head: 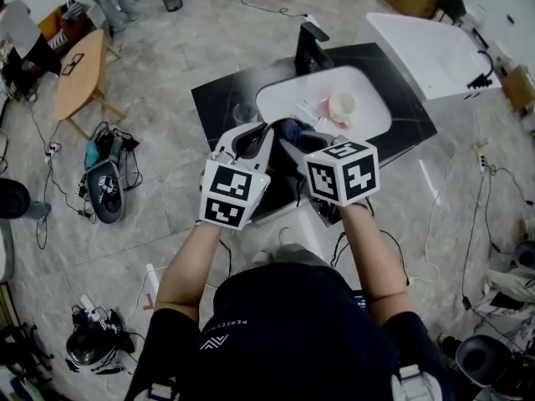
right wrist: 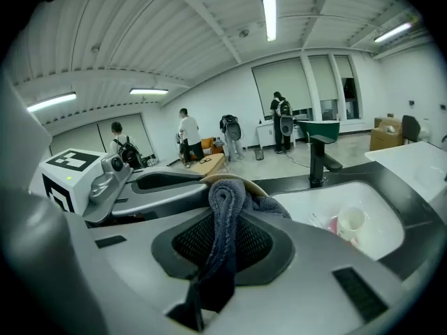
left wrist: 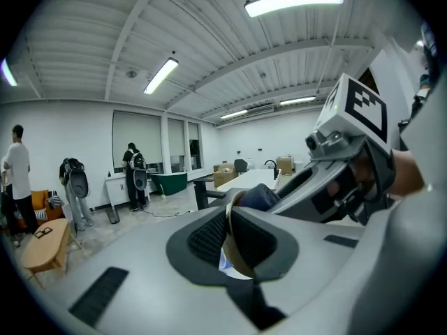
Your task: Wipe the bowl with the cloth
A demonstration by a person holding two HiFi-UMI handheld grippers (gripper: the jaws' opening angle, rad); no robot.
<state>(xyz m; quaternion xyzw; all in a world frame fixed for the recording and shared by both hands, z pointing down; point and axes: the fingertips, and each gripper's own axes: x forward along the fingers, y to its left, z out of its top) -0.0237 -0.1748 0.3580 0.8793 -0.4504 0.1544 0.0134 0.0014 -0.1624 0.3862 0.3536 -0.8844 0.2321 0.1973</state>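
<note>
Holding the beige bowl [left wrist: 235, 251] against the dark blue cloth [right wrist: 223, 218], just before the white sink [head: 374, 120].
The left gripper [head: 251, 142] has its jaws closed on the bowl's rim; the right gripper [head: 301, 145] has its jaws closed on the cloth, which touches that rim. A white cup [head: 341, 107] is in the sink.

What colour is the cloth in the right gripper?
Dark blue-grey cloth, clearest in the right gripper view.
</note>
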